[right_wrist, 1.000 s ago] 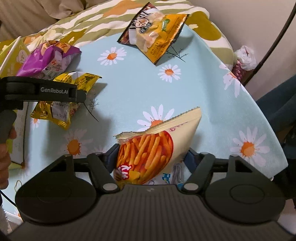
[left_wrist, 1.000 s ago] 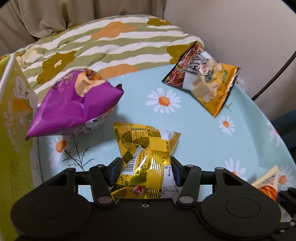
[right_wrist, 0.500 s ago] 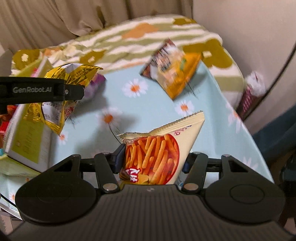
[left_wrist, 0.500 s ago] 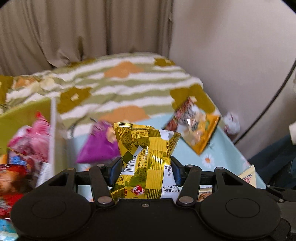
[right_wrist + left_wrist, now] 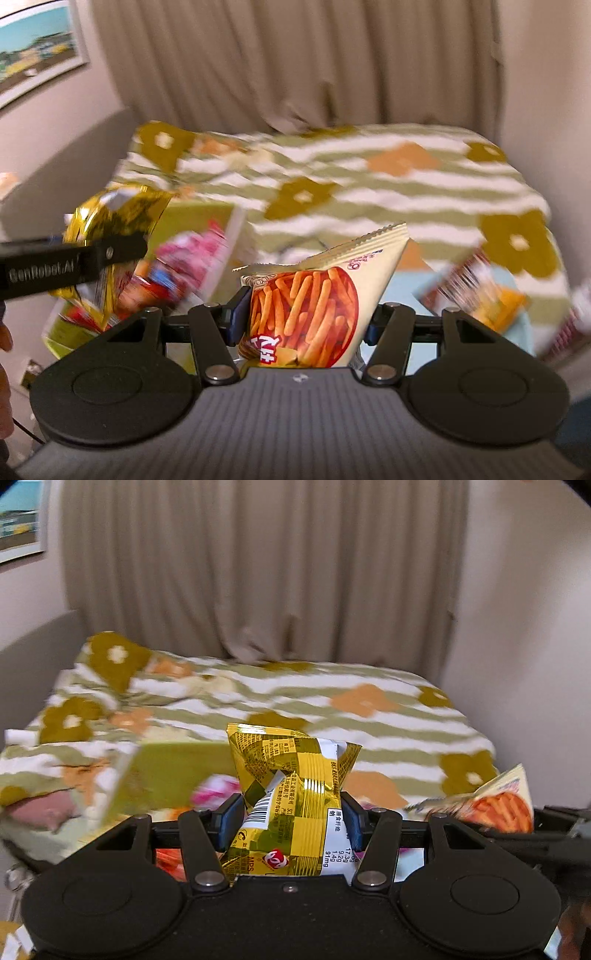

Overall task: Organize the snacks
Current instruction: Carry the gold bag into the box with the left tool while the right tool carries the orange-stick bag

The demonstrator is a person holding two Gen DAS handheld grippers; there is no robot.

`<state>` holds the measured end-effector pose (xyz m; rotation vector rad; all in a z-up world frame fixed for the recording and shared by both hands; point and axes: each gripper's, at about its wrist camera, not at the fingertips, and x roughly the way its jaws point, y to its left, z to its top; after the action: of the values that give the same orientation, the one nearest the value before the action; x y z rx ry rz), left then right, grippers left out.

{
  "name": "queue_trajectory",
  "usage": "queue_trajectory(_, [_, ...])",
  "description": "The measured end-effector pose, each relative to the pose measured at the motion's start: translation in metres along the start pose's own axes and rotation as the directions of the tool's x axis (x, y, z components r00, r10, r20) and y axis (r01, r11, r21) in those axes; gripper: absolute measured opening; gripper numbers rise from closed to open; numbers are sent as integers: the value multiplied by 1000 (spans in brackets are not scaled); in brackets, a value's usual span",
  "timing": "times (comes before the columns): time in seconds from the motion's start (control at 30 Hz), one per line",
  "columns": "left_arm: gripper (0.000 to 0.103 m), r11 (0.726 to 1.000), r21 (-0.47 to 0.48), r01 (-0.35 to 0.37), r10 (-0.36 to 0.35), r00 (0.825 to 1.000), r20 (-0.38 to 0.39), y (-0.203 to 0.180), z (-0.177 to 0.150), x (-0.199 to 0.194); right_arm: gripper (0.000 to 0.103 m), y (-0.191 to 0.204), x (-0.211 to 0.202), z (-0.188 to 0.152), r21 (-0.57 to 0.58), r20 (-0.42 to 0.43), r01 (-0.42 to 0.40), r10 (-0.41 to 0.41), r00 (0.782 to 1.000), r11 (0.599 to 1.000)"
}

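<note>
Blurred green box contents unreadable (motion smear); left tongs clamp gold packet, right tongs fries bag.

Gold-and-yellow checked foil snack packet with white barcode panel. Cream snack bag printed with orange sticks in a red circle. Bedspread: green and white stripes, olive and orange flowers. Beige curtain. Lime-green box.
</note>
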<state>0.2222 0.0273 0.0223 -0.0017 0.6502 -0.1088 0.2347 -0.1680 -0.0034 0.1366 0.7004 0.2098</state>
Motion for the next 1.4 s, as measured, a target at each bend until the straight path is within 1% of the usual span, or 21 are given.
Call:
queue_trajectory(0.13, [59,998,-41,-52,52,999,-4,44,20,6,72,28,27,36,-5,2,-79,79,997,997])
queue_trajectory(0.2, [59,996,-56,-67,66,998,-19,62,27,14,72,42,42,49,-5,2,-95,95,995,995])
queue_trajectory(0.33, [59,994,-59,-91,87,994,-63,98,41,43,72,74,75,77,-7,-9,-121,121,993,993])
queue_trajectory(0.43, [59,995,-62,-78,71,992,-108,120,47,70,72,96,97,90,-17,-14,-121,121,993,992])
queue_trajectory(0.57, [59,997,-62,-42,31,984,-177,135,46,107,72,116,126,100,-17,-34,-103,103,994,994])
queue_trajectory(0.63, [61,998,-65,-23,9,978,-208,141,44,124,72,122,141,103,-16,-51,-90,89,995,996])
queue_trajectory(0.67, [70,997,-72,-15,-2,975,-223,143,42,133,72,124,145,101,-15,-59,-84,83,995,996])
queue_trajectory(0.7, [88,997,-79,-13,-6,972,-234,145,41,138,72,124,150,100,-12,-69,-79,78,995,997])
queue_trajectory(0.73, [96,996,-83,-11,-8,972,-233,147,39,142,72,124,154,98,-4,-76,-70,70,995,998])
queue_trajectory(0.77, [102,997,-82,-6,-12,975,-223,149,36,143,72,123,158,98,2,-83,-62,62,995,998])
queue_trajectory(0.9, [102,997,-76,10,-25,978,-209,153,28,133,72,120,163,93,27,-101,-44,47,994,999])
queue_trajectory(1.0, [102,997,-69,21,-31,989,-144,155,25,115,73,118,164,91,48,-104,-44,49,993,998])
queue_trajectory(1.03, [102,998,-66,17,-25,993,-119,156,24,106,73,117,163,91,60,-106,-48,54,993,997])
queue_trajectory(1.1, [102,998,-64,5,-11,995,-95,158,23,96,73,119,163,90,70,-110,-54,62,992,996])
queue_trajectory(1.27, [103,995,-98,12,-21,995,-93,171,19,90,74,132,169,95,60,-112,-59,65,992,996])
queue_trajectory(1.33, [103,994,-107,-13,3,996,-94,175,17,90,75,137,175,96,63,-114,-73,80,990,995])
queue_trajectory(1.4, [103,994,-110,-19,8,995,-100,177,16,91,75,143,184,95,60,-128,-84,91,988,995])
